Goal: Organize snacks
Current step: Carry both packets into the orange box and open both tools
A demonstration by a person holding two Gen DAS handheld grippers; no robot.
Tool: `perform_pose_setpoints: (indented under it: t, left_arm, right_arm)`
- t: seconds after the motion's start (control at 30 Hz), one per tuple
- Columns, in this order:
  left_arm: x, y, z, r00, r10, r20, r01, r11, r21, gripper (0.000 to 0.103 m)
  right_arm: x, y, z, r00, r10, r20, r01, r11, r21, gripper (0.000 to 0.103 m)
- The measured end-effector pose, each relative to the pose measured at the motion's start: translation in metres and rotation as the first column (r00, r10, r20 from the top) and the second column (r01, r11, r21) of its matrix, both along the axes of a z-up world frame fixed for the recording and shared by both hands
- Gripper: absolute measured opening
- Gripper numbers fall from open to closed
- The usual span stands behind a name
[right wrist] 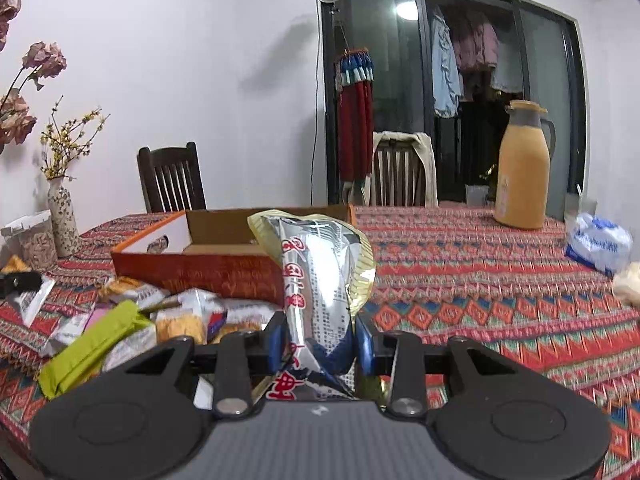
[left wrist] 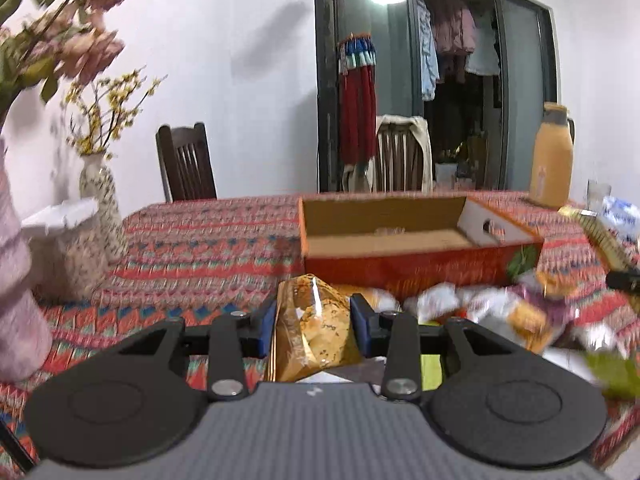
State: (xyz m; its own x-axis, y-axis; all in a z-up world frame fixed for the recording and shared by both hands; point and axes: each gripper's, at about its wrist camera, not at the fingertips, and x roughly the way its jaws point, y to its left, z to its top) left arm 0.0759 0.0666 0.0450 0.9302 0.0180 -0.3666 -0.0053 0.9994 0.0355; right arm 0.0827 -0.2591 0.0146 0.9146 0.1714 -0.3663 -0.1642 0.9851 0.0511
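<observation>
My left gripper (left wrist: 313,326) is shut on a clear golden snack packet (left wrist: 314,332), held above the patterned tablecloth in front of the open orange cardboard box (left wrist: 420,268). My right gripper (right wrist: 320,340) is shut on a silver snack packet with red print (right wrist: 316,280), held upright to the right of the same box (right wrist: 200,272). A pile of several loose snack packets (left wrist: 500,312) lies in front of the box; it also shows in the right wrist view (right wrist: 160,320), with a lime-green packet (right wrist: 92,344) on it. The right gripper's tip with its packet shows in the left wrist view (left wrist: 604,248).
A yellow thermos jug (right wrist: 520,172) and a white-blue plastic bag (right wrist: 598,246) stand at the table's far right. Patterned vases with flowers (left wrist: 100,200) and a lidded jar (right wrist: 36,240) stand at the left. Two chairs (right wrist: 172,180) stand behind the table.
</observation>
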Motion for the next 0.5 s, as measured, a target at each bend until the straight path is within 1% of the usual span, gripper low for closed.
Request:
perform_pose_setpoints:
  t: [0.27,0.5]
  left_arm:
    - [0.05,-0.027,0.042,0.997,-0.04,0.072,0.043,0.998,-0.046,0.039]
    - [0.112,-0.052,0.063,0.996,-0.047,0.071,0.05,0.998,-0.041,0.039]
  right_arm:
    - [0.049,0.022,0.034,0.999,0.032,0.041,-0.031,0.999,-0.034,0.036]
    - [0.117,0.046,0.062,0.997,0.079,0.024,-0.078,0.996,-0.033,0.036]
